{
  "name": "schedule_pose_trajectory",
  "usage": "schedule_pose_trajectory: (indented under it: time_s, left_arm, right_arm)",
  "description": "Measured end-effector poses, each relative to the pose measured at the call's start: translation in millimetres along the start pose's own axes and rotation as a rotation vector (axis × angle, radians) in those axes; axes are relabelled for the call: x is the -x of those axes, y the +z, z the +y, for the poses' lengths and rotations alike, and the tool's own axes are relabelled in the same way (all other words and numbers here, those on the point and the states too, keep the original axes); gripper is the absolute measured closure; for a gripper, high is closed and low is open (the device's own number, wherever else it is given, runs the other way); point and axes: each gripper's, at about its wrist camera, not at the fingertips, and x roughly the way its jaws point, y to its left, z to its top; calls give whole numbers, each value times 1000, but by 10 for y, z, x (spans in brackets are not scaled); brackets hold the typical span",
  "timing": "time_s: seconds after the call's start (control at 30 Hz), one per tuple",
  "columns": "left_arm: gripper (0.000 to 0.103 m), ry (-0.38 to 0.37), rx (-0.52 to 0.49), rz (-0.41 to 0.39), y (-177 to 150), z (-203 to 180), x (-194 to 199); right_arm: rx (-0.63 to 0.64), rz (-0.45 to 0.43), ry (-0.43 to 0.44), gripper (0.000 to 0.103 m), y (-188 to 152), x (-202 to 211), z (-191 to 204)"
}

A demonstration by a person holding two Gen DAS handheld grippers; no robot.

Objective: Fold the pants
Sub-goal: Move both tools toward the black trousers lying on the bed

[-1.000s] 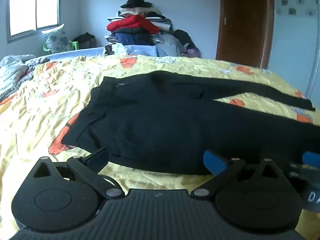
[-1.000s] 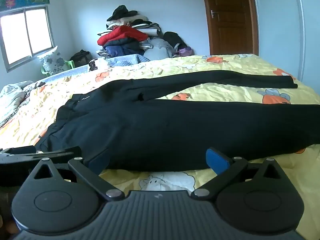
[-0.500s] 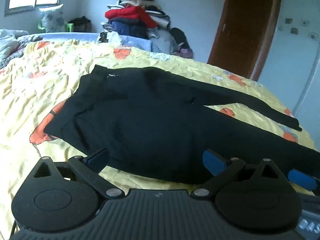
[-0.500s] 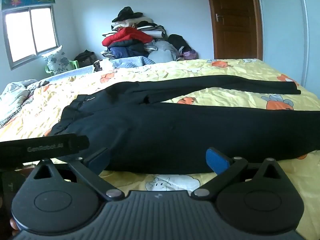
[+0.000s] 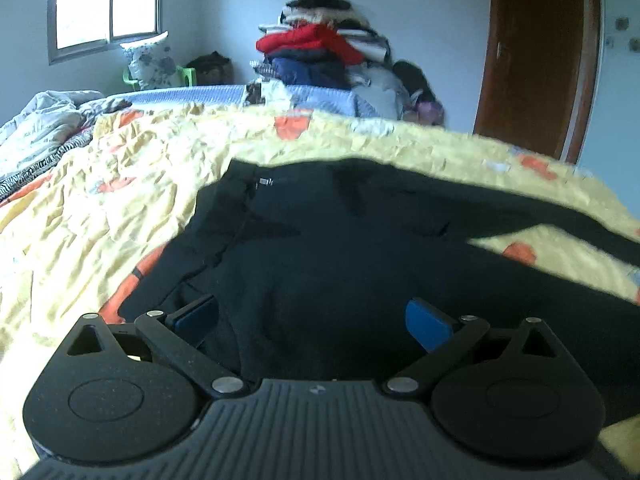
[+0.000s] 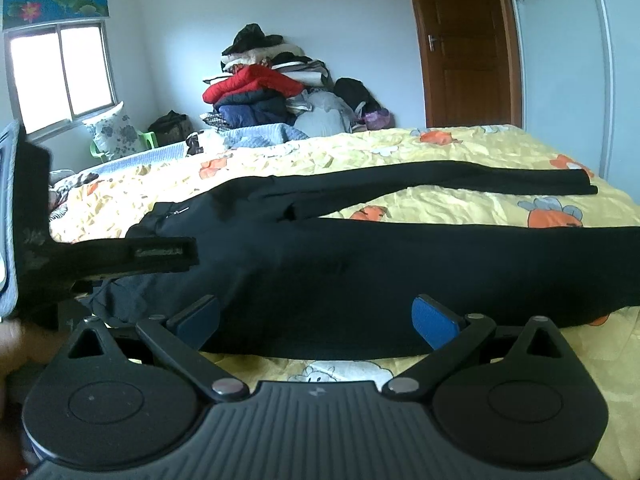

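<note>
1 pair of black fabric pants (image 6: 360, 256) laid flat on a yellow bedspread with orange and white cartoon prints (image 6: 460, 148). Long axis running left to right across the bed in the right wrist view: waistband at left, 2 legs extending right. Far leg (image 6: 460, 178) narrow and angled away, cuff near the right edge of the bed; near leg (image 6: 480, 264) broad, running out of view at right. Yellow bedspread showing in the wedge between the 2 legs.

Left gripper (image 5: 312, 320): 2 blue-padded fingers spread wide apart, nothing between them, poised over the waist end of the pants (image 5: 320, 240); contact with the cloth not determinable.

Right gripper (image 6: 316, 320): 2 blue-padded fingers likewise spread apart, empty, positioned at the near edge of the near leg.

Body of the left gripper visible at far left of the right wrist view, above the waistband.

Beyond the bed: 1 heap of assorted clothes topped by a red jacket (image 6: 256, 84), 1 brown wooden door (image 6: 464, 44), 1 window (image 6: 60, 76), 1 floral pillow on a green plastic chair (image 6: 114, 132).
</note>
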Motion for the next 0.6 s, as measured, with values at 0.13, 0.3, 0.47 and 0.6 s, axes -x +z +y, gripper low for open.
schedule_pose_trajectory:
  time_s: [0.13,0.3,0.47,0.6]
  left_arm:
    - [1,6,12,-112,63,170,371]
    - [0,74,-64,-219,92,315,689]
    - [0,29,-87,-168,-57,257,589]
    - [1,-3,-120,-111,-298,152,444]
  right_arm:
    - [-10,8,-3,0,-12,0,-31]
    - [-4,12,2,0,-19,-25,-1]
    - [27,22,5,0,-66,-62,77]
    - [57,14,-9,0,-102,-63,110]
